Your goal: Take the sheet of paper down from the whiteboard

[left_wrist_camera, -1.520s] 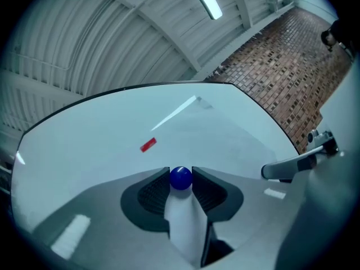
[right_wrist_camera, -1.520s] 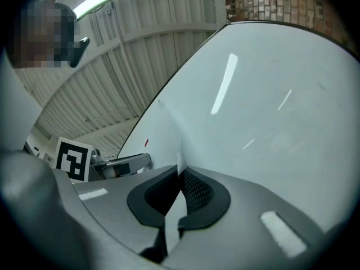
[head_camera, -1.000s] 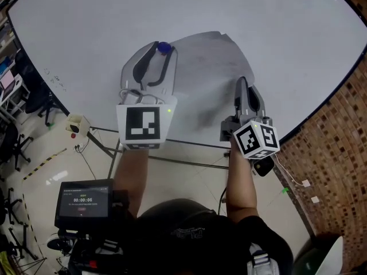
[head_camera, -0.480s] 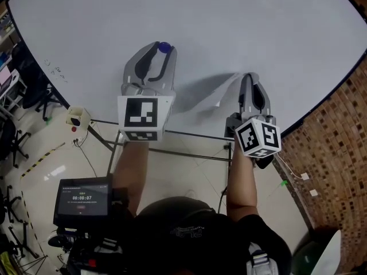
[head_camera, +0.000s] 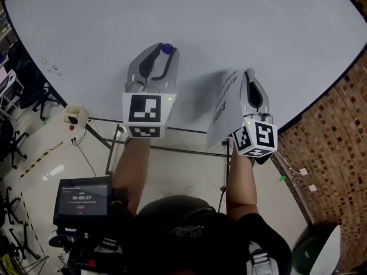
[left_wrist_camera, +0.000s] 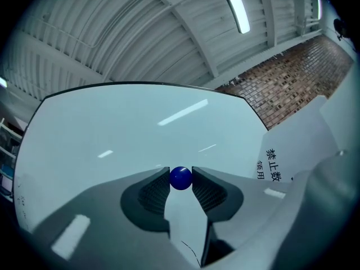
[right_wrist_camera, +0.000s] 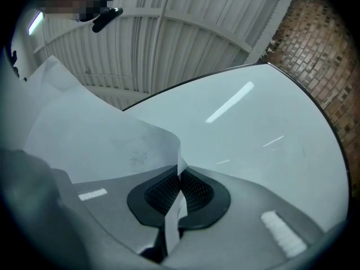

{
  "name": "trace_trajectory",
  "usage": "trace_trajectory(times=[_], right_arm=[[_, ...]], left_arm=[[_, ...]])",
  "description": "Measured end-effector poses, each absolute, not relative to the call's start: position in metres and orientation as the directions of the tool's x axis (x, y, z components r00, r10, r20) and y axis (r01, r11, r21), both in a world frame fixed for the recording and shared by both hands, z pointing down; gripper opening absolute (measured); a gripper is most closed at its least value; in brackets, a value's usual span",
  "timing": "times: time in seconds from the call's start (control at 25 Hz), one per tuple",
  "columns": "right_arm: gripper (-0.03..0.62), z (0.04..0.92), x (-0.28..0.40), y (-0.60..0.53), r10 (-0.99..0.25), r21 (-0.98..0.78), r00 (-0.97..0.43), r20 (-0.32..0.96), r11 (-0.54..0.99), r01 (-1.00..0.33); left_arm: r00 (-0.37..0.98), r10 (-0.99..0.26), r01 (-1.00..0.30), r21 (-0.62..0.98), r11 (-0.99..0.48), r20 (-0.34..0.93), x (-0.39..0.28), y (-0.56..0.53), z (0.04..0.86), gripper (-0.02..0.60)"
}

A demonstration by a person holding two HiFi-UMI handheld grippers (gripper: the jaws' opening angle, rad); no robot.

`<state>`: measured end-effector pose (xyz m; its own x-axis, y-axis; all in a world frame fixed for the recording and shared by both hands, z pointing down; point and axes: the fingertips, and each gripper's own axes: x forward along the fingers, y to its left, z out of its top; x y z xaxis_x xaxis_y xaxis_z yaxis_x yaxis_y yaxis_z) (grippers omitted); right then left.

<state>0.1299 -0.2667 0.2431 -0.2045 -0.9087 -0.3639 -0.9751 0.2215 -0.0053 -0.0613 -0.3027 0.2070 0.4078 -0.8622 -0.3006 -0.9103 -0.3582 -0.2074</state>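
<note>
A large whiteboard [head_camera: 241, 22] fills the upper part of the head view. My right gripper [head_camera: 248, 75] is shut on one edge of the white sheet of paper [head_camera: 222, 112], which hangs off the board, curled, with black print showing. In the right gripper view the sheet [right_wrist_camera: 95, 134] runs left from the pads [right_wrist_camera: 194, 191] that pinch it. My left gripper [head_camera: 163, 52] is shut on a small blue ball magnet [left_wrist_camera: 180, 178], held close to the board to the left of the sheet. In the left gripper view the sheet [left_wrist_camera: 312, 145] shows at the right.
A brick wall [head_camera: 338, 136] borders the board on the right. The board's metal stand [head_camera: 172, 132] runs below its lower edge. A screen with a timer [head_camera: 83, 202] sits at lower left, near a small box [head_camera: 74, 118] and chairs on the floor.
The sheet, flat on the board a second ago, has come away and now hangs curled from the right gripper. The left gripper has sunk slightly, still holding the blue magnet.
</note>
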Motion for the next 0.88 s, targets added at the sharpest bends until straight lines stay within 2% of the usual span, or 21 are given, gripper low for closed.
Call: trace_trajectory(times=[0.88], right_arm=[[0.012, 0.254, 0.115, -0.271, -0.918, 0.028, -0.248, -0.311, 0.252, -0.967]], left_arm=[[0.382, -0.876, -0.922, -0.186, -0.339, -0.295, -0.067, -0.305, 0.211, 0.123]])
